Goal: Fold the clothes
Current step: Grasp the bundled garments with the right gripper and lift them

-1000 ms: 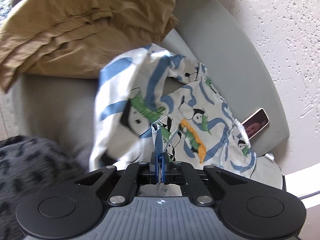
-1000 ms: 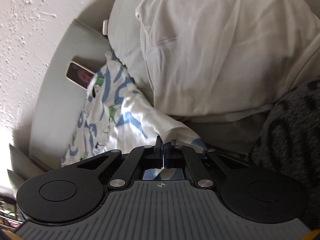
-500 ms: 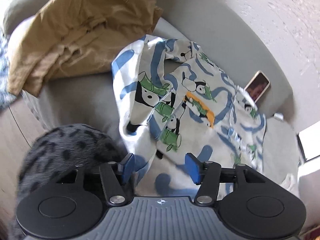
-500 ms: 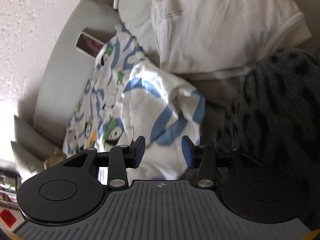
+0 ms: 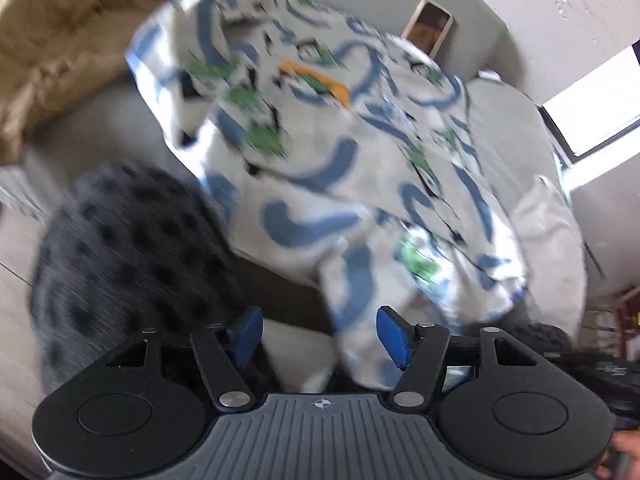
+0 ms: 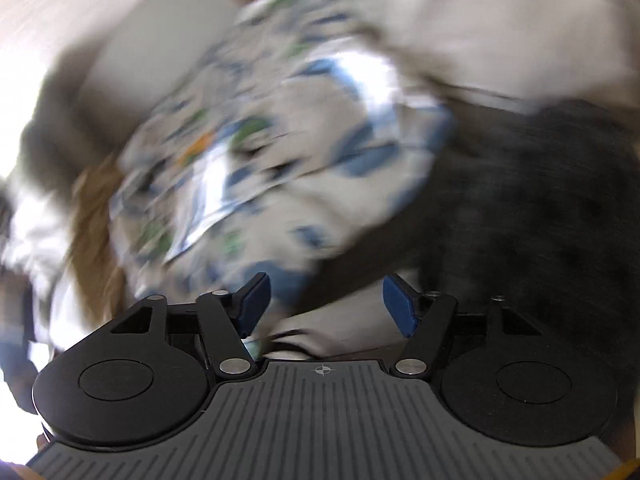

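The white panda-print garment with blue swirls (image 5: 340, 152) lies crumpled on the grey sofa cushion (image 5: 516, 128); the left gripper (image 5: 318, 336) fingers are opening, cloth between them ungripped; the right gripper (image 6: 326, 300) fingers stand apart, gripping nothing.

Soft printed cotton garment (image 5: 320, 152), matt grey sofa upholstery (image 5: 120, 128), fuzzy spotted fabric (image 5: 120, 248)

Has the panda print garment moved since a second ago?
Yes. The panda print garment, then pinched up, now lies spread out reaching the phone, released by the left gripper.
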A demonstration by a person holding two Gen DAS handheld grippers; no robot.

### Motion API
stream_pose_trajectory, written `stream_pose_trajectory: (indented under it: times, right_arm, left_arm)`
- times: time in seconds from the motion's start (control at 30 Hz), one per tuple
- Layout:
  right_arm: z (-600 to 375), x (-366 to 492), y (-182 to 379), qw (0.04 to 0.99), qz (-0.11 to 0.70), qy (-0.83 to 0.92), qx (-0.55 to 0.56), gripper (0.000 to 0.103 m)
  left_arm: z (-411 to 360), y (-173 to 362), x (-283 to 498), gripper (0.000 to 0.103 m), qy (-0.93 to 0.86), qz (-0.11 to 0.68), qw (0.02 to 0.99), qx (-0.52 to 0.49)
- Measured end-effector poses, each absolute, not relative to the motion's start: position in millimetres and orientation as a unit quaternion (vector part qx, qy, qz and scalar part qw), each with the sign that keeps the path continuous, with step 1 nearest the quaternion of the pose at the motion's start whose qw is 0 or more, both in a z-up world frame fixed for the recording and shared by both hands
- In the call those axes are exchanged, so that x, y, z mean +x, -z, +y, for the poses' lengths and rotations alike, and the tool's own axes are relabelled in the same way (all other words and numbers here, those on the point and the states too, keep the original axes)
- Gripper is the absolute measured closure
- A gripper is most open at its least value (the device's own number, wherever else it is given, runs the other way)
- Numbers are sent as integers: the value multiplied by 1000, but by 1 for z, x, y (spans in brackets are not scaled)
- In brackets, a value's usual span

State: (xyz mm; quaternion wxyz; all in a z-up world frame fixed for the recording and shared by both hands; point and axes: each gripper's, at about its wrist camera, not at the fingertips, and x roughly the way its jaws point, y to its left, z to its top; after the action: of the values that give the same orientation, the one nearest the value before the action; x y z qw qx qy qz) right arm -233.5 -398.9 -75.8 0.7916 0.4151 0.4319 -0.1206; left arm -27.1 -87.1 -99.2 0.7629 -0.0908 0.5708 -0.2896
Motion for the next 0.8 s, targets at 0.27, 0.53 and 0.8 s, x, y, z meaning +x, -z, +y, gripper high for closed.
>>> stream_pose_trajectory:
  times: [0.27, 0.53, 0.8]
  right_arm:
    - [-357, -156, 119, 788, 506, 31, 350, 96]
    - [-353, -139, 143, 780, 554, 86, 279, 96]
    - [-369, -180, 87, 783, 538, 62, 306, 63]
  left_arm:
    - [-97, 107, -53, 42, 318, 597, 733, -71]
    - [-99, 124, -77, 45, 424, 669, 606, -81]
    - [-72, 77, -64, 42, 429, 566, 701, -62]
